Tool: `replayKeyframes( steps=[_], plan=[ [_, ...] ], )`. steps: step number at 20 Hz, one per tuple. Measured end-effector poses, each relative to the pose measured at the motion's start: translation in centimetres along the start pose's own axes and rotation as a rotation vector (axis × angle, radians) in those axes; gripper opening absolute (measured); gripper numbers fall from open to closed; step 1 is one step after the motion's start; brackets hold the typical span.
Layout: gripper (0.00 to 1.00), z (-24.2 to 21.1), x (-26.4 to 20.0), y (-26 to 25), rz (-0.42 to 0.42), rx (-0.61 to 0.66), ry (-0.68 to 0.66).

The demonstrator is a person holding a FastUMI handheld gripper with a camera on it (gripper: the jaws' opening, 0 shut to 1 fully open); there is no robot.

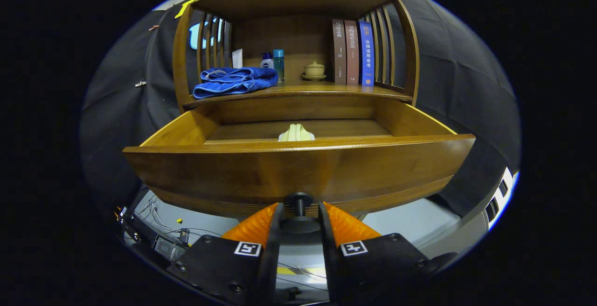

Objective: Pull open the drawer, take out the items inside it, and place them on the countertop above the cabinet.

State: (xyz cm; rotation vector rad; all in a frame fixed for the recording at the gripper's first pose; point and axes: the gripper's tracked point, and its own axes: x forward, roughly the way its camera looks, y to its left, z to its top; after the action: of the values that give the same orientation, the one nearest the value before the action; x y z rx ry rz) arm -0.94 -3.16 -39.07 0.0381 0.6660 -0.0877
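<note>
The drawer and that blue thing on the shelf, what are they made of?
The drawer, held by its knob in the tool, looks like varnished wood: brown grain with a soft shine. The blue thing seems a cloth towel: soft, crumpled folds.

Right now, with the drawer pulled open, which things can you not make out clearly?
- Pale item in the drawer: the front panel hides its lower part in the gripper view; kind unclear.
- Drawer floor nearest the front: hidden by that panel.
- Gripper: fingers flank the knob; contact unclear.
</note>
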Motion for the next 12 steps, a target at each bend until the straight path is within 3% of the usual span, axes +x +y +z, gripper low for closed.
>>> replayKeyframes(
  steps=[3, 7, 12],
  plan=[
    [0.57, 2.7, -2.9, -0.1, 0.0, 0.005, -0.098],
    [1.0, 7.8, -5.4, 0.5, 0.024, 0.013, -0.186],
    [1.0, 13.5, -3.5, 2.2, 0.113, 0.054, -0.157]
  ],
)
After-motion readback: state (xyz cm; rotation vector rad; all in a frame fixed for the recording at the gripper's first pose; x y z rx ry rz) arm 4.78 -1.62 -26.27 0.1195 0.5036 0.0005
